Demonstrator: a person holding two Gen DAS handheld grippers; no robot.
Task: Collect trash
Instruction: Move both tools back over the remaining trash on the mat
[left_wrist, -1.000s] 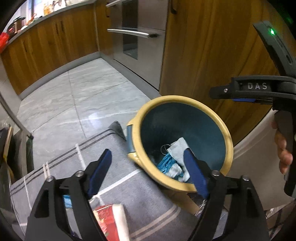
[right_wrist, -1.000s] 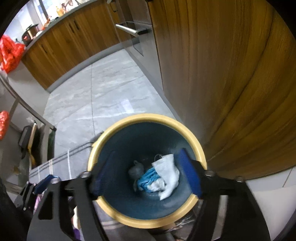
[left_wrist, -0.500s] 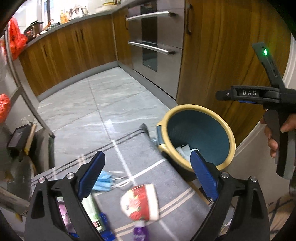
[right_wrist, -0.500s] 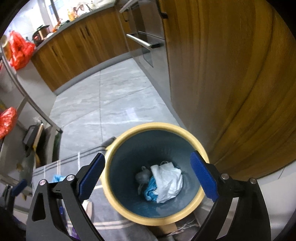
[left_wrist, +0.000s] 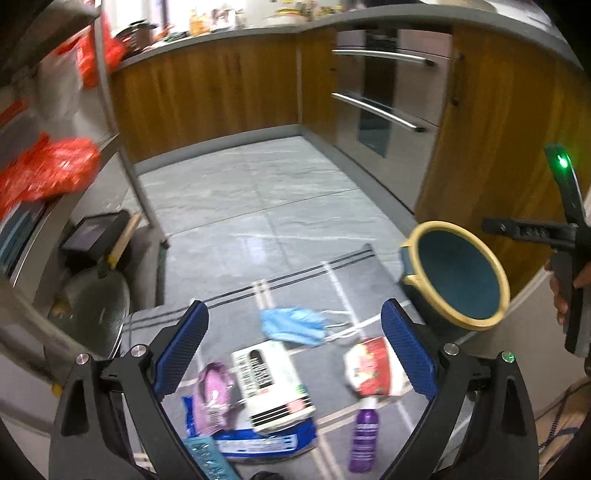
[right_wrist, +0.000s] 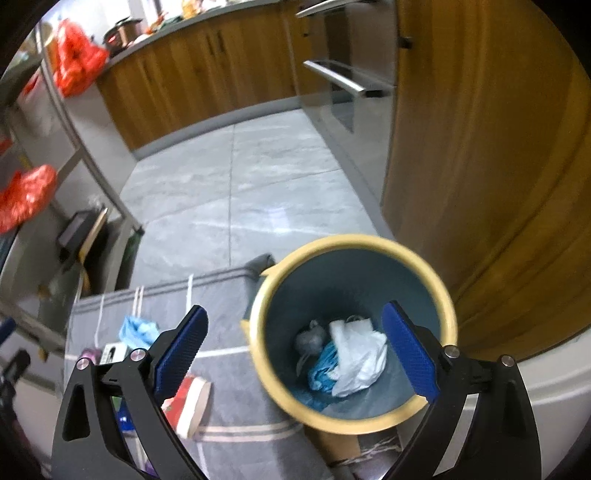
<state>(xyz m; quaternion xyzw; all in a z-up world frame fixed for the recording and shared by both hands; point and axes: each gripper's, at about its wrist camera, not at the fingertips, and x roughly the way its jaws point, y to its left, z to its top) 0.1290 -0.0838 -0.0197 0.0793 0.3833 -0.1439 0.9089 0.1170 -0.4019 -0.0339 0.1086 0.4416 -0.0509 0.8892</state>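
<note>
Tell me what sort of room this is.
Most likely a home kitchen: wooden cabinets under a grey countertop crowded with bottles and pots, a built-in stainless oven with bar handles, and a grey tiled floor.

My bin (right_wrist: 424, 415) looks like matte plastic; beside it there's a woven cloth mat (left_wrist: 295, 295) – past that, glossy stone floor tiles (left_wrist: 258, 192), wood-grain cabinets (left_wrist: 207, 85), brushed-metal oven handles (left_wrist: 376, 109).

I see teal bin (right_wrist: 354, 325), yellow rim; grey mat (left_wrist: 295, 295), white stripes; blue mask (left_wrist: 291, 325); purple bottle (left_wrist: 364, 439).
</note>
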